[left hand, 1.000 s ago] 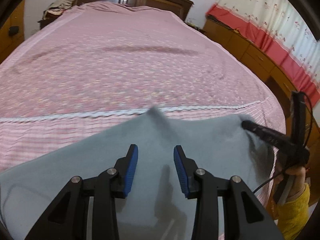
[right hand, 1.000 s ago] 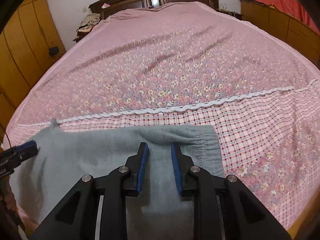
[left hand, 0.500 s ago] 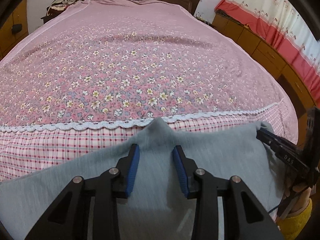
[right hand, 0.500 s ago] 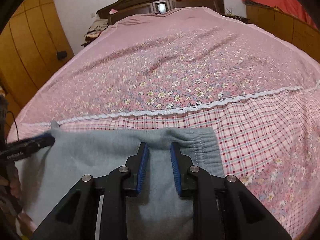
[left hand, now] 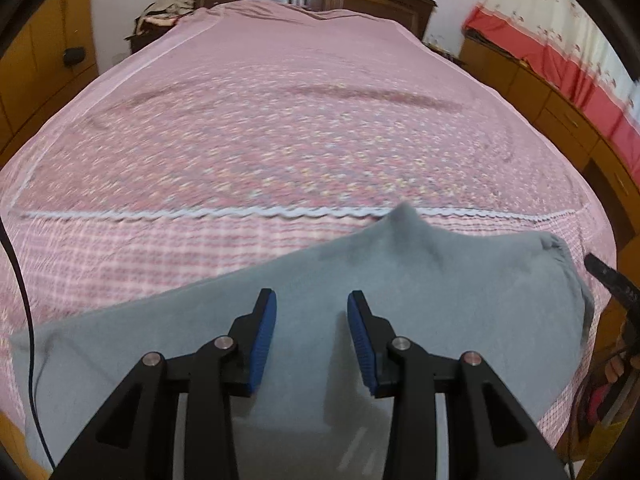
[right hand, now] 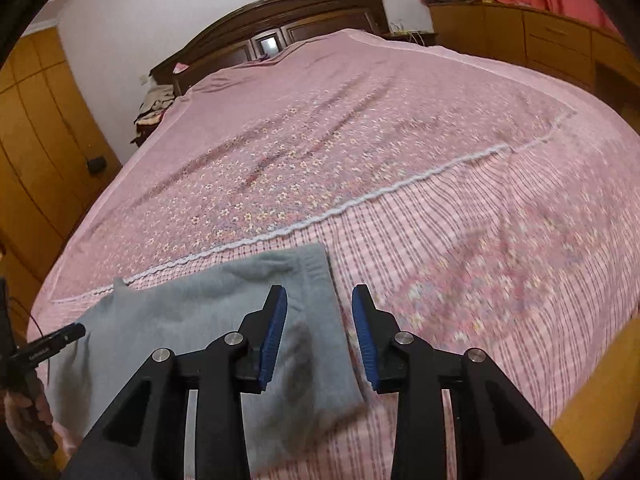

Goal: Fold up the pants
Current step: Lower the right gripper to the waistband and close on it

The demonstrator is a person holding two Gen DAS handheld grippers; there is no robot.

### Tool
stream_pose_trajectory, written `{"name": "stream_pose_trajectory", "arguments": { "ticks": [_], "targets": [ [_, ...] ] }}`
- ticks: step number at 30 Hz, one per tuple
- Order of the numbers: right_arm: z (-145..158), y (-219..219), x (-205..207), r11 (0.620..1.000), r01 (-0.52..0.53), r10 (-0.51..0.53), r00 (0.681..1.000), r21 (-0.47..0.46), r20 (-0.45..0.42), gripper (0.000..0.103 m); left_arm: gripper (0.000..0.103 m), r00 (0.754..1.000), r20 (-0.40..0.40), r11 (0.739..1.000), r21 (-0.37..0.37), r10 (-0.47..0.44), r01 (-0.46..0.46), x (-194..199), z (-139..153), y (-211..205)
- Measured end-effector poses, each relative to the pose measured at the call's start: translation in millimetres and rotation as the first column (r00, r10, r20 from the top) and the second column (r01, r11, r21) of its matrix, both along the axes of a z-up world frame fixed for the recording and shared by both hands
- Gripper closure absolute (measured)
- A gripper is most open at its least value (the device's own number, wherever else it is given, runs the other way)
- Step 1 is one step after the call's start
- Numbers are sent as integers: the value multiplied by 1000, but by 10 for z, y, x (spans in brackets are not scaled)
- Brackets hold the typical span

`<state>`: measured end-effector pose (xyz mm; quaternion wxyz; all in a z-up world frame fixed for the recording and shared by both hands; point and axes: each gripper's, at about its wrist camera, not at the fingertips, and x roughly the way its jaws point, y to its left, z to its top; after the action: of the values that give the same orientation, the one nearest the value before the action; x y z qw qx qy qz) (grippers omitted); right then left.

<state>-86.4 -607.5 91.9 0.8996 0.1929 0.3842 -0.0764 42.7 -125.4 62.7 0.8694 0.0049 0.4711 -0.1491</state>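
Grey pants point(left hand: 420, 280) lie flat on the near edge of the pink bed, with a small peak of cloth at the far edge. In the right wrist view the pants point(right hand: 192, 320) show their elastic waistband at the right end. My left gripper point(left hand: 311, 334) is open and empty above the middle of the pants. My right gripper point(right hand: 319, 330) is open and empty above the waistband's right edge, its right finger over the bedspread. The right gripper's tip shows at the right edge of the left wrist view point(left hand: 608, 276); the left gripper's tip shows in the right wrist view point(right hand: 52, 344).
The pink floral bedspread point(left hand: 300, 140) with a white lace strip point(right hand: 360, 200) covers the bed. A dark wooden headboard point(right hand: 272, 24) stands at the far end. Wooden cabinets point(left hand: 560, 112) line the right side and wardrobes point(right hand: 36, 148) the left. A black cable point(left hand: 24, 300) hangs at left.
Both grippers have opened and pulled back from the pants. The right gripper has shifted right, off the waistband's edge. The left gripper has risen and moved left of the cloth peak.
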Motion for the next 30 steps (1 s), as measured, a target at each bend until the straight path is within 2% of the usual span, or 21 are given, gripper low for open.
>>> {"name": "stream_pose_trajectory", "arguments": {
  "ticks": [10,17,24,30],
  "targets": [
    [0,94,-378,997,23,-24,1000,79,7,66,64,998,-2,998,-2,58,-58,-327,65,391],
    [-94,156,-599,968,57,-63,998,246,16,61,60,994,8,994,11,110,-110,-649,117,773],
    [-280,171,-677,930,84,-83,996,357,-17,61,59,979,-14,979,13,206,-205,-810,39,1205],
    [-426,304,-622,933,97,-84,995,348,-51,61,59,967,-28,968,-3,253,-253,-855,-66,1438]
  ]
}}
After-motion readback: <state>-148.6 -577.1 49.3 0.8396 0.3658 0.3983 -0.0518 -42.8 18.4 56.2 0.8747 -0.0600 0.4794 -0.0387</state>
